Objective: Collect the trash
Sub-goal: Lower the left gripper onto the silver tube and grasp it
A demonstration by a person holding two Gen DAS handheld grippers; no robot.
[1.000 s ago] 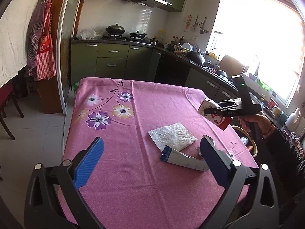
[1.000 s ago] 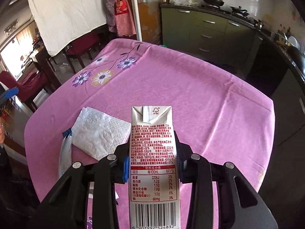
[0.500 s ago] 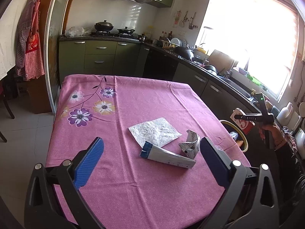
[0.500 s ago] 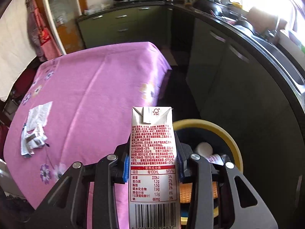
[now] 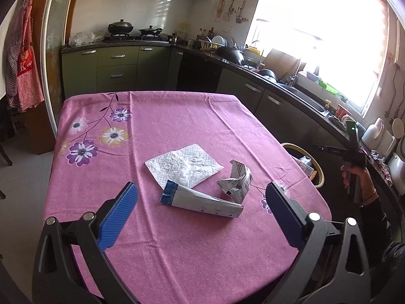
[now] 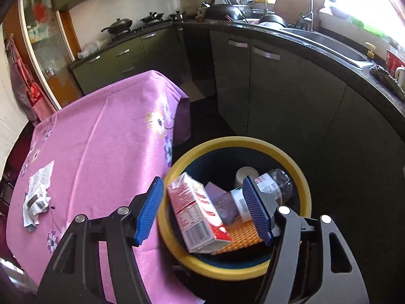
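My right gripper (image 6: 202, 210) hangs over the yellow-rimmed bin (image 6: 291, 162), jaws opening, nothing pressed; the milk carton (image 6: 197, 212) lies inside. My left gripper (image 5: 202, 215) gapes empty above the table's napkin (image 5: 184, 164), crumpled wrapper (image 5: 235, 179) and tube (image 5: 202, 200). Risk: snagging the tablecloth (image 5: 157, 116) beside the bin.

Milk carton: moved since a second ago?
Yes. The milk carton has left the right hand-held gripper, whose jaws are opening, and now lies tilted in the yellow-rimmed bin beside the pink table, no longer above the tabletop.
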